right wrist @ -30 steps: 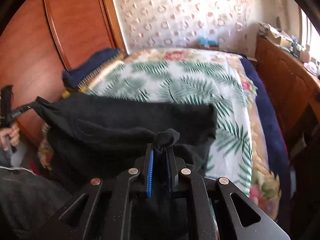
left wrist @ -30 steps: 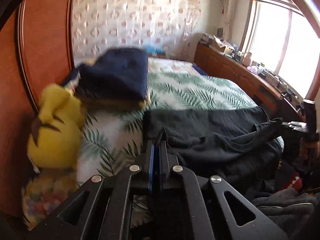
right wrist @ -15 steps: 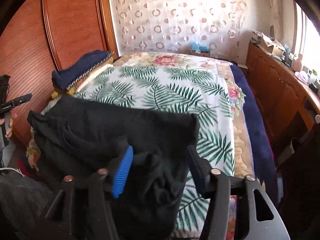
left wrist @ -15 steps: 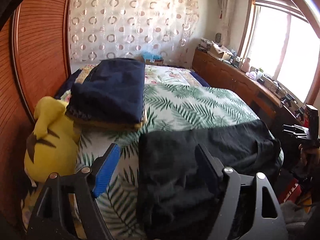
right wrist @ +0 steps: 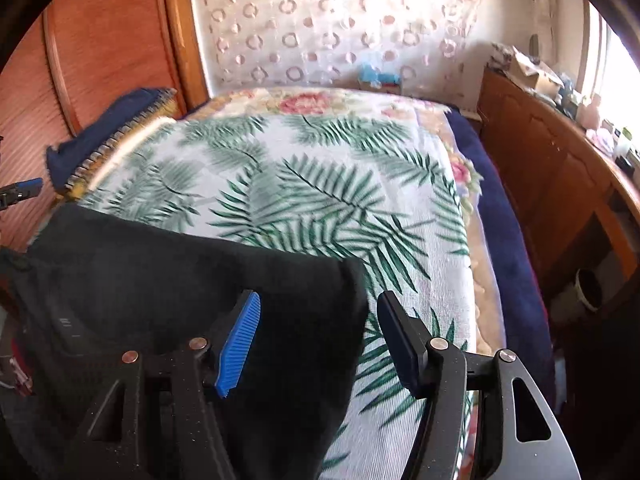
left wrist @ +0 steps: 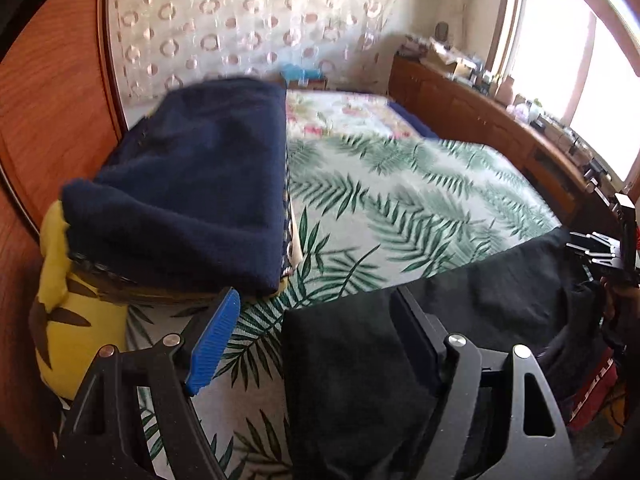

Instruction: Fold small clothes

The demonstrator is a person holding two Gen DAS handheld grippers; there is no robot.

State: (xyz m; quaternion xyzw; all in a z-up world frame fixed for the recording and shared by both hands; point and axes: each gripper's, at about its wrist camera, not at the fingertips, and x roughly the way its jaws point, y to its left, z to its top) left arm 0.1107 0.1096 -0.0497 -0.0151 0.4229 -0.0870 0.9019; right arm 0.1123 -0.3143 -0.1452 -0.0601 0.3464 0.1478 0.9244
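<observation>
A black garment (left wrist: 360,368) lies spread across the near edge of the palm-leaf bedspread (left wrist: 400,200), its lower part hanging over the edge. My left gripper (left wrist: 316,332) stands open over the garment's left corner, and the pads do not press on the cloth. My right gripper (right wrist: 320,340) is open over the garment (right wrist: 180,280) at its right corner, with the cloth lying loose between the fingers. The right gripper (left wrist: 600,248) also shows at the right edge of the left wrist view. The left gripper (right wrist: 20,190) shows at the left edge of the right wrist view.
A folded navy blanket (left wrist: 192,184) sits on the bed's left side above a yellow plush toy (left wrist: 76,336). A reddish wooden panel (right wrist: 112,52) stands to the left. A wooden cabinet (right wrist: 560,184) with clutter on top runs along the right, under a bright window.
Both grippers were shut on bunched corners of the black garment; both have opened and let go. The garment now lies flatter on the bed, and both views have shifted.
</observation>
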